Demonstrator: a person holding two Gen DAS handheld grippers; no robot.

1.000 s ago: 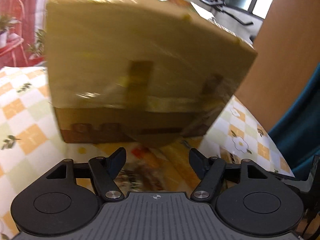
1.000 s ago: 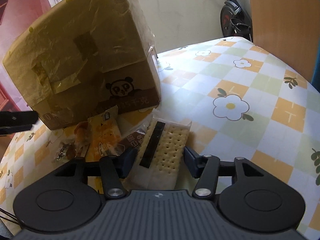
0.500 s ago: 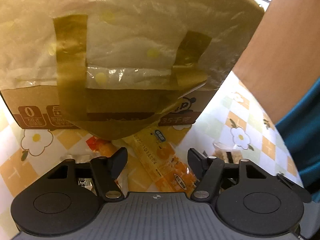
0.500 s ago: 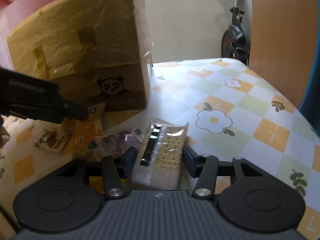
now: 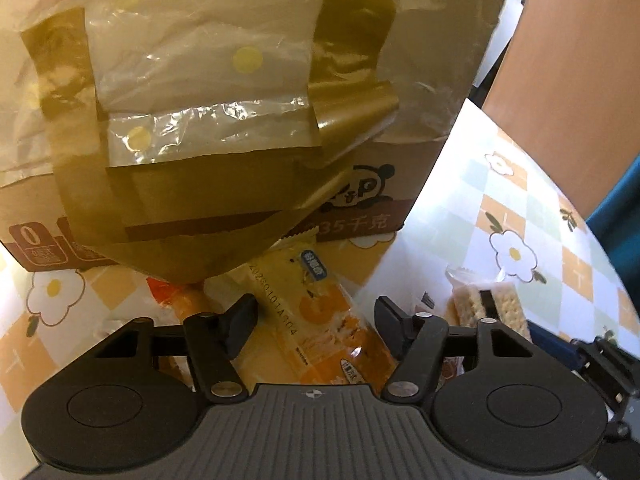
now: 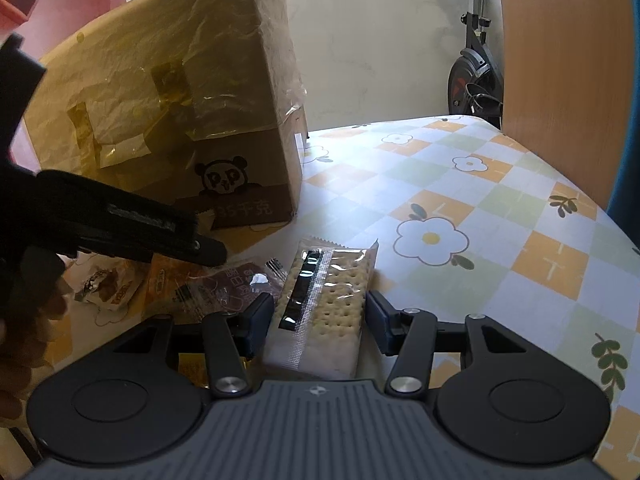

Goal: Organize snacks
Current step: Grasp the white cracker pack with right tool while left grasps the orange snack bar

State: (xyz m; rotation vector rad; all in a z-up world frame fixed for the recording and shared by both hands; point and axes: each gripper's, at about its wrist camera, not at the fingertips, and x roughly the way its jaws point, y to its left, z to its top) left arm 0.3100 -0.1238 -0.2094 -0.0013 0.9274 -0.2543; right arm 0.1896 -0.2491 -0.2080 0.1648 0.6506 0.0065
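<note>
Floral tablecloth: left gripper now lower, spread over orange snack pack; right gripper spread around cracker pack; box at 11 o'clock; grasps imminent.

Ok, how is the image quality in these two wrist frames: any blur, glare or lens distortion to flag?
Left wrist: sharp, no motion blur; glare on the plastic taped over the cardboard box, and the tablecloth edge bows with the fisheye. Right wrist: cracker pack crisp with small wrapper highlights, left gripper a dark silhouette, window at top blown out.
</note>
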